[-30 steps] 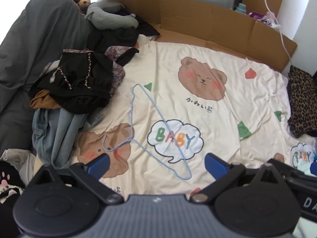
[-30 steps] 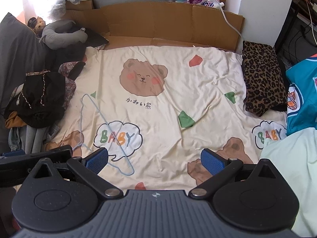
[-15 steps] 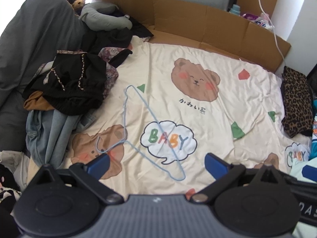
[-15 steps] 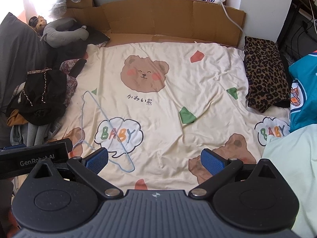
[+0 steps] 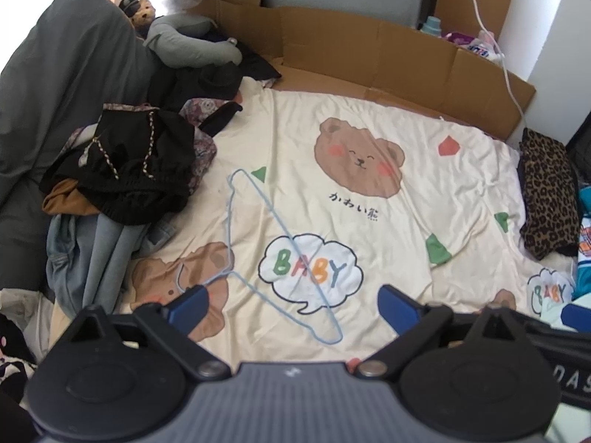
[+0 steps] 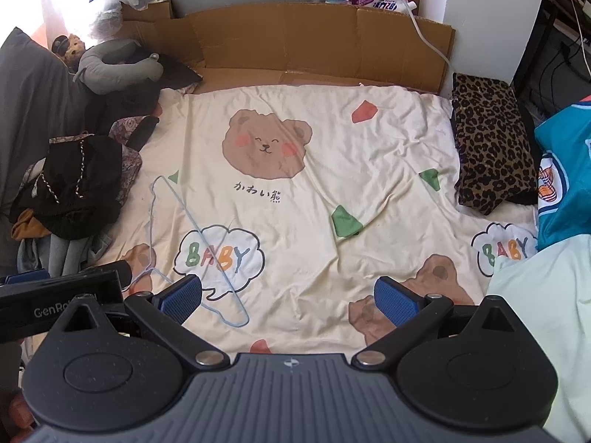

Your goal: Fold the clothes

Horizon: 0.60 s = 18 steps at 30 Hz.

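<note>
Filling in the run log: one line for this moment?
left gripper: open, empty | right gripper: open, empty | blue wire hanger: on bear sheet | clothes pile: untouched

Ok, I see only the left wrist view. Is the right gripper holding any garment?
Observer: No. The right gripper is open, and only the bear bedsheet shows between its fingers.
Operator: What lies to the right of the leopard-print cloth?
Observer: A teal jersey with an orange and white print lies right beside it.
Operator: Is anything nearer to that gripper?
Observer: Yes, a pale green garment lies just right of its right finger.
</note>
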Motion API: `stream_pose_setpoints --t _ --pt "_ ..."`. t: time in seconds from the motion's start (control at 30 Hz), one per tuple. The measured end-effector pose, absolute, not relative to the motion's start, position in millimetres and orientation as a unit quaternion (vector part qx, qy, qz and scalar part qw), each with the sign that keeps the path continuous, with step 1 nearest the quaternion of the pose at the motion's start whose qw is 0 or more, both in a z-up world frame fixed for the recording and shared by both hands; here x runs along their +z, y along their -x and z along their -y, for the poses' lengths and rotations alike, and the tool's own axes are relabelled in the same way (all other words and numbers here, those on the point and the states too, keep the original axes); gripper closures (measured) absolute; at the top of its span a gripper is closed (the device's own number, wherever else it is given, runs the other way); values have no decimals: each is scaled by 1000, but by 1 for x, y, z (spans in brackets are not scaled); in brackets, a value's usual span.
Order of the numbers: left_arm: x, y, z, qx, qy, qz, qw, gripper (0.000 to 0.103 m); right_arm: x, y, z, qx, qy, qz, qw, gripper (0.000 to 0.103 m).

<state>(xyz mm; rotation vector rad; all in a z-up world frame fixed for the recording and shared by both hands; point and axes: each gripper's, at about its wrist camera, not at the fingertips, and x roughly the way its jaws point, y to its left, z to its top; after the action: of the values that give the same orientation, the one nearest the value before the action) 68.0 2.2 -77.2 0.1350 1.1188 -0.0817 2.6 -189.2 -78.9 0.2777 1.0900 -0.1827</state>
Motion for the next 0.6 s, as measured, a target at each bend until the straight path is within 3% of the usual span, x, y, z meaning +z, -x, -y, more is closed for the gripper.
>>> stream_pose_setpoints --t 0.6 --pt "-78 -61 8 -35 -62 -530 845 5 -78 -2 194 -96 -126 -514 843 1"
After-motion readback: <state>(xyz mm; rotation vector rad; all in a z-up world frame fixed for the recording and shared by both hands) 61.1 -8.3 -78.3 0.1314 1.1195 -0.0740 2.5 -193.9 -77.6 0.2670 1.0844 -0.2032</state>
